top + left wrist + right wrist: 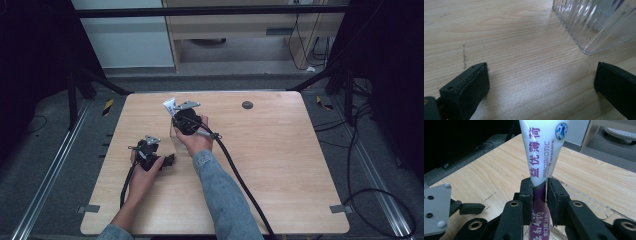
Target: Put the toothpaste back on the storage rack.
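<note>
Between the pinching right tongs (539, 195), a toothpaste tube (544, 150), its lower end hidden; left tongs (541, 82) spread

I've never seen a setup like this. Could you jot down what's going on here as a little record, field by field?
Setting: a wooden table with a person working at it
Left gripper: jaws wide apart, holding nothing, low over the wood
Right gripper: jaws shut on a toothpaste tube
Tube: white and purple, printed PROBIOTIC, crimped end up
Container: a clear ribbed plastic box on the table, under the tube
Tube in box: lower end seems to dip inside; cannot tell if it touches bottom
</note>
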